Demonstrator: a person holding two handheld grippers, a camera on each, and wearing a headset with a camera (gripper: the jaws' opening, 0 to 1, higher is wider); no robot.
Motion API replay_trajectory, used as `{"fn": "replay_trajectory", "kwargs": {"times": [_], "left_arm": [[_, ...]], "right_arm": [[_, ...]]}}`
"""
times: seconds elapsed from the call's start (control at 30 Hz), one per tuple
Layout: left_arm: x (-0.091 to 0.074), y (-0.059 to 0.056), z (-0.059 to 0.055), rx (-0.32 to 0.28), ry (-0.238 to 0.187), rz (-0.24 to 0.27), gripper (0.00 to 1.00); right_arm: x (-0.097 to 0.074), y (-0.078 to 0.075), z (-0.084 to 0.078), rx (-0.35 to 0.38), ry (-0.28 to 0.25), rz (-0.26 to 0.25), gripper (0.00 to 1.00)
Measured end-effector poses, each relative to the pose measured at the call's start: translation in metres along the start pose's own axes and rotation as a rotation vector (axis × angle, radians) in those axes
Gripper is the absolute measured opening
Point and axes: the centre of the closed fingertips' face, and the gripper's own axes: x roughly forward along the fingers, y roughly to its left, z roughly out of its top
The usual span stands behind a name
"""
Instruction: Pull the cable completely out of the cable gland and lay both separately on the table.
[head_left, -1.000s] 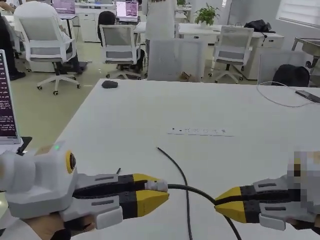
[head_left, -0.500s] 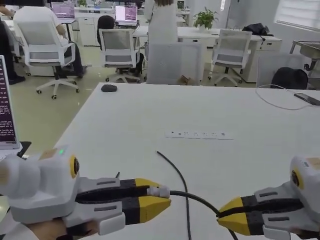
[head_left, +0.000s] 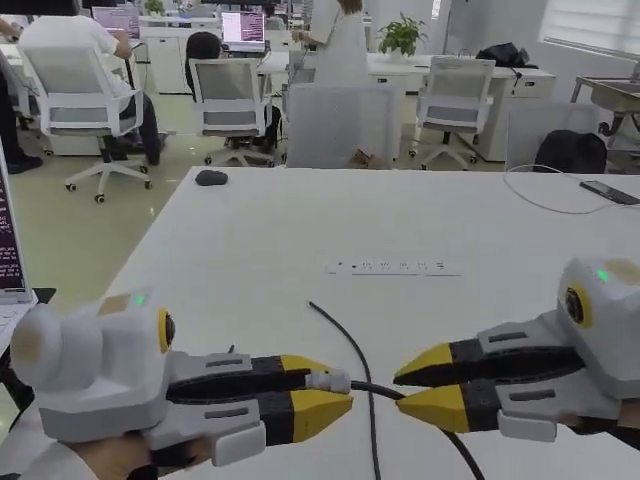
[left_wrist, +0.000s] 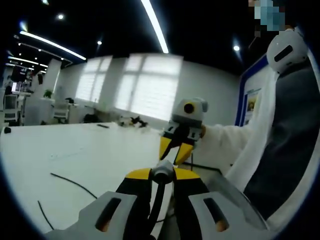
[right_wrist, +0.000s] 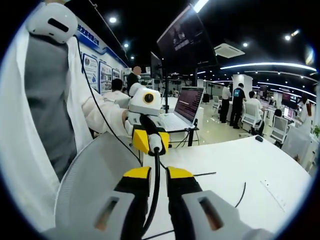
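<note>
Left gripper (head_left: 338, 386) clamps the cable gland (head_left: 327, 380), lower centre; right gripper (head_left: 399, 388) sits slightly parted around the cable (head_left: 375, 388).

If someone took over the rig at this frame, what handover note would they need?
Left gripper shut on the cable gland.
Right gripper open, jaws either side of the cable, close to the gland.
Cable runs out of the gland; a further stretch lies on the table.
Done: nothing separated.
Left: grip cable, pull it fully out, lay both apart on the table.
</note>
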Motion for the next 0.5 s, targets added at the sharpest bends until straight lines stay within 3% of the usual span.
{"fn": "replay_trajectory", "kwargs": {"times": [0.2, 0.37, 0.5], "left_arm": [[0.003, -0.002, 0.005, 0.012, -0.001, -0.009, 0.16], [0.006, -0.004, 0.004, 0.016, 0.007, -0.014, 0.16], [0.008, -0.004, 0.003, 0.016, 0.011, -0.013, 0.16]], "right_arm": [[0.007, -0.001, 0.004, -0.023, 0.002, 0.007, 0.11], [0.009, -0.003, 0.012, -0.018, -0.031, 0.004, 0.08], [0.012, -0.003, 0.010, 0.002, -0.028, 0.020, 0.07]]}}
